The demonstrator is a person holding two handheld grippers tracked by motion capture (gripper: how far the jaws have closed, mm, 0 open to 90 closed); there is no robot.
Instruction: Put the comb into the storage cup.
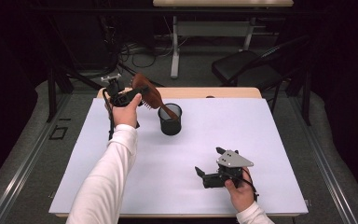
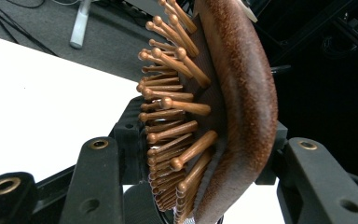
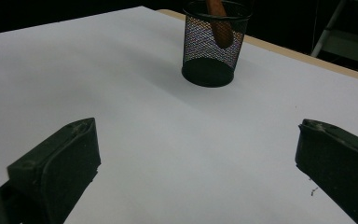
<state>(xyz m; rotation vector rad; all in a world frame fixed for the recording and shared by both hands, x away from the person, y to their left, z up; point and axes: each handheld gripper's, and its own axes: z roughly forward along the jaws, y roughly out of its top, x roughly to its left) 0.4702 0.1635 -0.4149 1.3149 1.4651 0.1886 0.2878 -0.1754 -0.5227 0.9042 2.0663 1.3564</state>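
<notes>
Two grippers are working over a table (image 1: 279, 140) covered by a white sheet, and no brand, label or writing is readable on anything in view. The left gripper (image 1: 137, 95) is being held up near the far left corner of the table, its jaws clamping the head of a brown wooden hairbrush (image 1: 147, 91); in the left gripper view the brush's bristles (image 2: 172, 112), wooden pins with rounded tips, are pointing toward the left jaw while the smooth curved back is pressing against the right one. The brush is tilting, and its handle is reaching down into a black mesh cup (image 1: 170, 119) that is standing upright on the sheet toward the far edge, a little left of the middle. In the right gripper view the handle's tip is showing through the mesh inside the cup (image 3: 214, 42). The right gripper (image 1: 209, 163) is lying low near the near right part of the table, held in the person's hand, its jaws spread wide apart with nothing between them, pointing across the bare sheet toward the cup.
</notes>
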